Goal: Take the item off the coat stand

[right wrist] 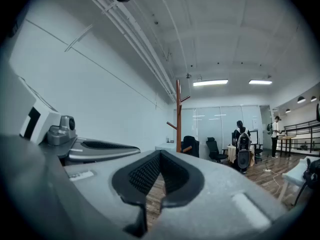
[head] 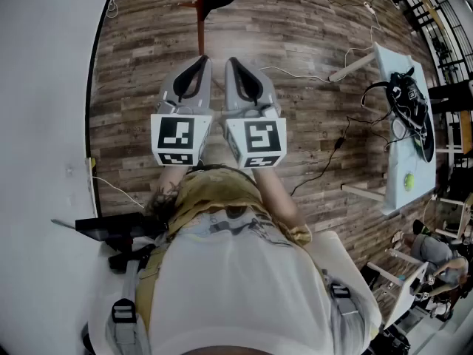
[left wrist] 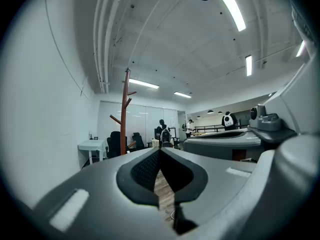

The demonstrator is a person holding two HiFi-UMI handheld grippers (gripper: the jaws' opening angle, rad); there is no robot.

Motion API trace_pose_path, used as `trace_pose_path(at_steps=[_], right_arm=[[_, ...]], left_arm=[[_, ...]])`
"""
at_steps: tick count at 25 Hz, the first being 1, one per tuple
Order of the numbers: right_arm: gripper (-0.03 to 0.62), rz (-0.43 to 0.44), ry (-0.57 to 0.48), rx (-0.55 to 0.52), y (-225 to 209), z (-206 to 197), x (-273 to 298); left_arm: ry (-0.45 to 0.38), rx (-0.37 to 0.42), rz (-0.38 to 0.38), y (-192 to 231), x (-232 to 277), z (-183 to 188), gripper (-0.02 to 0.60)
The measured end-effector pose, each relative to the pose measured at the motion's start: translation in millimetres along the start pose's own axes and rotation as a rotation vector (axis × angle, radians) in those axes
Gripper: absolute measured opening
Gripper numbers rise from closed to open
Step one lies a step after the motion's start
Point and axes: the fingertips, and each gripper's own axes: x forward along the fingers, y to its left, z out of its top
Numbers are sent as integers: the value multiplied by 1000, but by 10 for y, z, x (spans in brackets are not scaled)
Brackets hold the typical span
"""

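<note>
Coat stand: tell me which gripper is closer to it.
Left, narrowly. The left gripper lines up with the coat stand ahead; the right gripper sits alongside, offset to its right.

The coat stand point(head: 200, 13) rises from the floor point(head: 295, 43) straight ahead of the left tongs point(head: 201, 60) and right tongs point(head: 230, 62), which sit side by side, with the wall point(head: 44, 87) along their left and a worktop point(head: 384, 69) well off to their right.

Two tongs point(head: 202, 61) point(head: 231, 62) and one coat stand point(head: 200, 21).
</note>
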Motion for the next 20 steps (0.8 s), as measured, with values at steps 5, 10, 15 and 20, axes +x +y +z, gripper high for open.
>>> trace_pose_path(at_steps=[5, 10, 15, 20], right_arm=[[-8, 0, -14, -2, 24, 3, -13], [-5, -16, -29, 25, 20, 13, 12], [-4, -29, 23, 31, 86, -119, 102], [-3, -55, 10, 35, 28, -169, 172]], left_arm=[[6, -7, -1, 6, -8, -42, 3], [22, -29, 3, 112, -31, -120, 3], [45, -56, 16, 312, -89, -252, 3], [72, -96, 22, 467, -153, -429, 3]])
